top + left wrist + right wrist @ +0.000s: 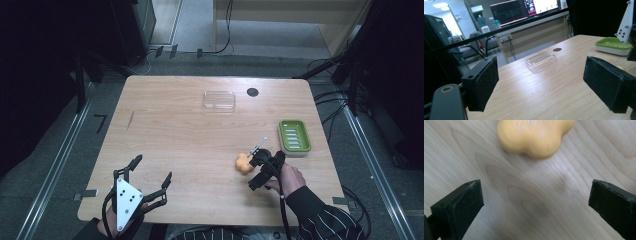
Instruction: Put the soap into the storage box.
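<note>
The right tongs [250, 161] sit on the right half of the bench [165, 135], near the front edge, held by a hand [290, 179] in a striped sleeve [325, 217]. They point left and away, at an orange lump [243, 163] with a lobed outline that lies on the wood just beside their tips. In the right gripper view the lump [535, 136] lies just beyond the tips and above the gap, free of both black pads [461, 205], which stand wide apart with bare bench between them. The lump touches only the wood. A green tray [295, 136] with a ribbed floor and pale base rests to the right of the lump and a little farther off, near the right edge. A clear lid [219, 100] lies flat at the far middle of the bench, and a dark round hole [252, 92] is just to its right. The left tongs [150, 177] hover at the near left corner, well apart from the lump, with the grey plate [126, 202] on top of them. Their jaws are spread wide and hold nothing. In the left gripper view the clear lid [541, 60] shows between the two pads [484, 82] farther off, the hole [557, 49] beyond it, and the green tray [613, 45] at the far right.
</note>
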Demonstrator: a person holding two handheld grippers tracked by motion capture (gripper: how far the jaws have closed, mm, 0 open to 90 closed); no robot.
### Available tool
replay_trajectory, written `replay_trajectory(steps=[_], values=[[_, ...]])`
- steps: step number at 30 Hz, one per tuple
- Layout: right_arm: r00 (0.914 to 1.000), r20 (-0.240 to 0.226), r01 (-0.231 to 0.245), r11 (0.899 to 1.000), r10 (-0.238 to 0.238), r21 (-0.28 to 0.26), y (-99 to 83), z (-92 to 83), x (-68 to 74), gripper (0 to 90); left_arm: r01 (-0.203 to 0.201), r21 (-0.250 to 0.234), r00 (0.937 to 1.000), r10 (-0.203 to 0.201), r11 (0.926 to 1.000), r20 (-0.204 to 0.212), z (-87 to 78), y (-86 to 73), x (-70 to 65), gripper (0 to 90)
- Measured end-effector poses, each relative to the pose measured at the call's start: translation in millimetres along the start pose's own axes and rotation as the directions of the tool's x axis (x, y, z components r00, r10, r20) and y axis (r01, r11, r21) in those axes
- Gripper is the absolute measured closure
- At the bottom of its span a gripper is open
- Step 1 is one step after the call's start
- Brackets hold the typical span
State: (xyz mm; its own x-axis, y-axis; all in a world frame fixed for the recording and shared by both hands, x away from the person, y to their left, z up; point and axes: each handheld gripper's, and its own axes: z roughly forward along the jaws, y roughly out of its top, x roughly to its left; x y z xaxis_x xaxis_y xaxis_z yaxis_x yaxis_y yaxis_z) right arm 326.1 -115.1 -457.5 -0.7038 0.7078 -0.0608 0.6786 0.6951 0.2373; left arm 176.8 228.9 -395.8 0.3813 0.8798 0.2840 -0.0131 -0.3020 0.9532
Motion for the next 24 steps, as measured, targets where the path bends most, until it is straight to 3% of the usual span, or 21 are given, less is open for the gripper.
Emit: replay_trajectory(steps=[6, 14, 19, 20, 24], values=[[0.9999, -0.013, 0.004, 1.0, -0.004, 0.007, 10.9, 7.0, 0.1, 0.3, 0.001, 0.0, 1.0, -0.001, 1.0, 0.002, -0.2, 0.0, 0.0, 13.0], [0.9992, -0.015, -0.038, 0.999, 0.037, -0.014, 24.9, 12.2, -2.1, 1.4, 0.0, 0.001, 1.0, 0.0, 1.0, 0.0, -0.2, 0.1, -0.3, 13.0], [0.9981, -0.009, -0.062, 0.998, 0.062, -0.031, 33.5, 15.9, -3.8, 8.6, 0.003, -0.002, 1.0, -0.003, 1.0, -0.001, 0.0, 0.0, -0.1, 13.0], [0.9982, -0.003, -0.059, 0.998, 0.059, -0.037, 34.7, 16.2, -4.5, 14.5, 0.003, -0.001, 1.0, -0.003, 1.0, -0.001, -0.2, -0.1, 0.2, 13.0], [0.9973, -0.02, -0.071, 0.997, 0.07, -0.024, 36.4, 16.1, -4.4, 20.5, 0.008, -0.002, 1.0, -0.008, 1.0, -0.003, -0.5, -0.2, 0.6, 13.0]])
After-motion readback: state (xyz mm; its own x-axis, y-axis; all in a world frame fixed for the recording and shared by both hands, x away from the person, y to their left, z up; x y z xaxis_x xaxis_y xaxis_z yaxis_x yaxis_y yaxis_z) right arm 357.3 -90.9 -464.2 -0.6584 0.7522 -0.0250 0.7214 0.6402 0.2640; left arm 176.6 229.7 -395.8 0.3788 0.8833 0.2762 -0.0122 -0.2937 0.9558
